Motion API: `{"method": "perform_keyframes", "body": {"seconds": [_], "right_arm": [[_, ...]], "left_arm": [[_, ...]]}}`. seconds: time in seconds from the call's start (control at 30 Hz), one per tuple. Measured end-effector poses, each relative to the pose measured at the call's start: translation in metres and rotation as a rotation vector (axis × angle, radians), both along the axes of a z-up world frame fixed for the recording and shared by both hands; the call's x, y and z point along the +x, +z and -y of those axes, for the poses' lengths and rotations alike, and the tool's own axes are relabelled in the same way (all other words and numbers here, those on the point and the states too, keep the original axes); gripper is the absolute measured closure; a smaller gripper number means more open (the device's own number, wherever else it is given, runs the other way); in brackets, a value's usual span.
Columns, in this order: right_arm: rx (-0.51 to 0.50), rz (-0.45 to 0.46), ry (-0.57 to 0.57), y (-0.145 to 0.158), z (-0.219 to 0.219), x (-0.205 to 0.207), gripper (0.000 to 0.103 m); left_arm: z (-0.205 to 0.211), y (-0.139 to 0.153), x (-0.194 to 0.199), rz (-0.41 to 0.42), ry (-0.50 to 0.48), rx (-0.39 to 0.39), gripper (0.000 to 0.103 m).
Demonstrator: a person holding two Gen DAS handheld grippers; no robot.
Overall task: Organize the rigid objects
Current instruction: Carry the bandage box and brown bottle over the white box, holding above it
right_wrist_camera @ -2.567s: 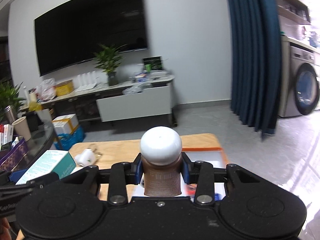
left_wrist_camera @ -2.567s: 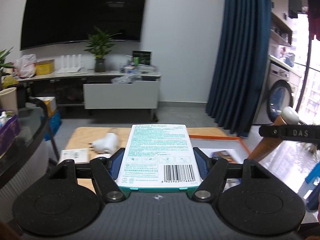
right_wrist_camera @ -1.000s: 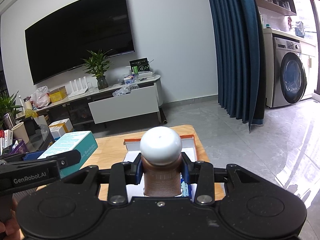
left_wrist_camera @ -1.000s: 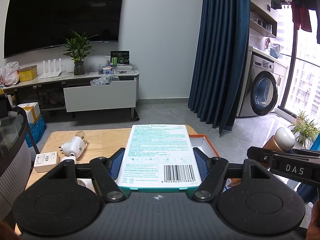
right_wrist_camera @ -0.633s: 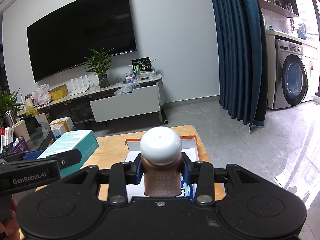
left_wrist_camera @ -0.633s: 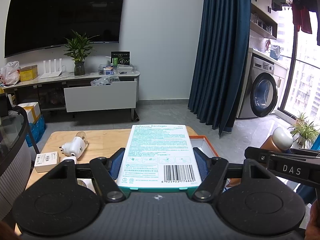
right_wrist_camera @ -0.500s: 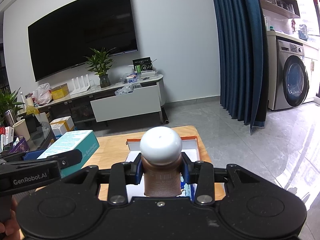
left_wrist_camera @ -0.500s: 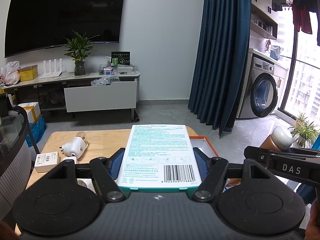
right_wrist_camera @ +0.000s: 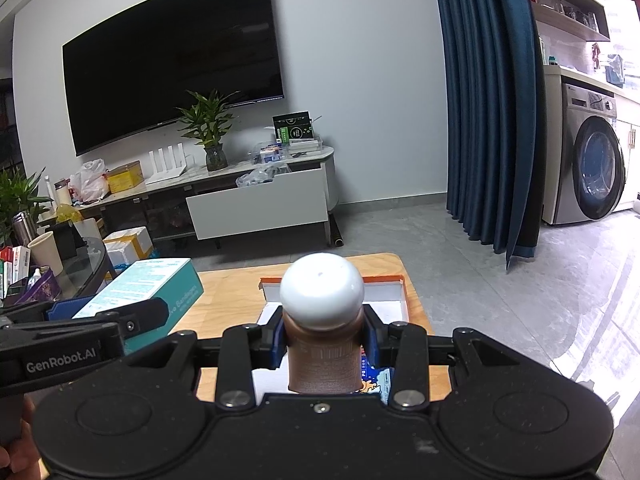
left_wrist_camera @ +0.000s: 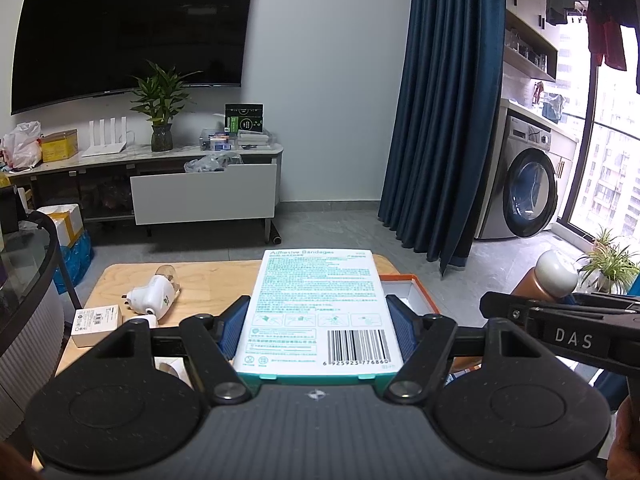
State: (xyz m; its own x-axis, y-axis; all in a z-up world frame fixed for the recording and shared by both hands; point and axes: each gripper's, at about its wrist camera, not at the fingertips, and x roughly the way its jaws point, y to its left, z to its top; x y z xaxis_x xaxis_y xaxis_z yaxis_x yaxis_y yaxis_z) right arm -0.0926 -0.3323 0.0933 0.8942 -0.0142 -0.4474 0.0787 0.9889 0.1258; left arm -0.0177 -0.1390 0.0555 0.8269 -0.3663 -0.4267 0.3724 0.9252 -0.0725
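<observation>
Left wrist: my left gripper [left_wrist_camera: 318, 320] is clamped about half-wide on the bandage box [left_wrist_camera: 318, 304], held above the table [left_wrist_camera: 216, 276]; plug [left_wrist_camera: 154, 298] and small carton [left_wrist_camera: 96, 320] lie far left, tray [left_wrist_camera: 404, 286] right. Right wrist: right gripper [right_wrist_camera: 322, 340] is squeezed tight on the brown bottle [right_wrist_camera: 322, 356], white cap [right_wrist_camera: 322, 286] forward, over the tray [right_wrist_camera: 394, 280]; box [right_wrist_camera: 144, 284] at left.
</observation>
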Motion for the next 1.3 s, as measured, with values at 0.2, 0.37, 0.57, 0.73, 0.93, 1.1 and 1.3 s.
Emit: {"method": "perform_keyframes", "body": {"seconds": [0.2,0.37,0.57,0.73,0.93,1.1,1.3], "right_arm": [[-0.001,-0.001,0.003,0.000,-0.001,0.001,0.057],[-0.002,-0.003,0.003,-0.001,-0.001,0.002,0.057],[-0.001,-0.011,0.011,-0.004,-0.005,0.005,0.057],[-0.003,-0.017,0.015,-0.005,-0.008,0.009,0.057],[-0.003,-0.019,0.016,-0.004,-0.009,0.011,0.057],[-0.005,-0.021,0.019,-0.005,-0.011,0.014,0.057],[-0.007,-0.029,0.020,-0.008,-0.012,0.017,0.057]], "left_arm": [[0.000,0.000,0.001,-0.002,0.001,-0.001,0.031],[0.000,0.000,0.001,-0.002,0.001,0.000,0.031],[-0.001,-0.003,0.003,-0.008,0.004,-0.003,0.031],[-0.001,-0.005,0.005,-0.012,0.007,-0.004,0.031],[-0.003,-0.007,0.007,-0.019,0.008,-0.006,0.031],[-0.004,-0.008,0.009,-0.023,0.008,-0.007,0.031],[-0.004,-0.009,0.010,-0.026,0.011,-0.008,0.031]]}}
